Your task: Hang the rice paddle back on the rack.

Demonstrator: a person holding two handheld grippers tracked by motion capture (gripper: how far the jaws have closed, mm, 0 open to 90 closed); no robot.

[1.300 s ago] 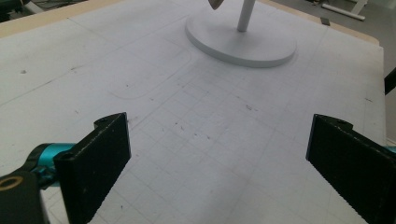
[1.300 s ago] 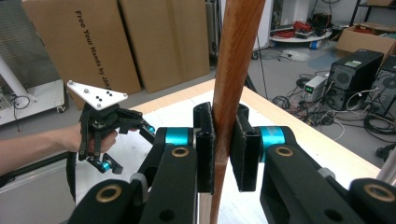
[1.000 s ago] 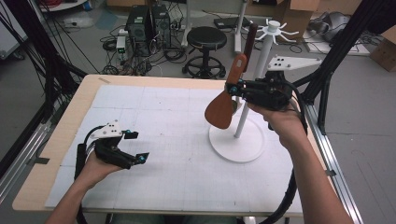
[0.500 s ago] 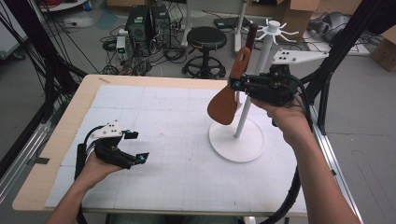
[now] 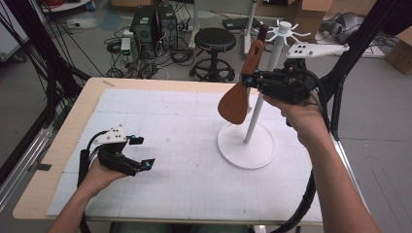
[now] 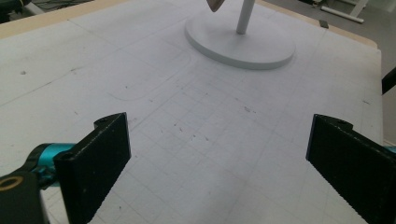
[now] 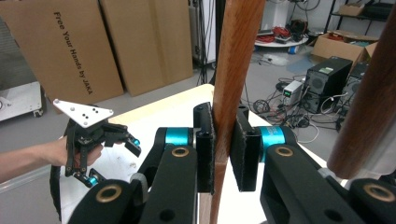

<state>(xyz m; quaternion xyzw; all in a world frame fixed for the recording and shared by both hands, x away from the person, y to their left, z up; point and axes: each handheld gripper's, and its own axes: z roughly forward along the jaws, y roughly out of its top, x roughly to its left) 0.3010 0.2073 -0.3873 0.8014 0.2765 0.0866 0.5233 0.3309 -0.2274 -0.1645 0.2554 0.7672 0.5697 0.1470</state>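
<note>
A brown wooden spatula [image 5: 235, 103] hangs in the air, blade down and handle up, just left of the white stand's pole [image 5: 256, 112]. My right gripper [image 5: 248, 80] is shut on its handle [image 7: 236, 56], and the pads press it from both sides. The handle's tip reaches up near the stand's hook head [image 5: 284, 30]. My left gripper [image 5: 142, 152] rests low over the white mat at the front left, open, with nothing between its jaws [image 6: 224, 172]. Its view takes in the stand's round base [image 6: 240, 44] and the spatula's tip [image 6: 215, 4].
The white gridded mat [image 5: 184, 184] covers most of the wooden table [image 5: 58, 145]. The stand's base [image 5: 245, 145] sits right of centre. Behind the table are a black stool [image 5: 214, 41], computer towers [image 5: 155, 24] and cables. Cardboard boxes [image 7: 79, 46] stand beyond the table.
My right gripper has carried the spatula upward and a little toward the top of the stand. The left gripper has stayed in place, open.
</note>
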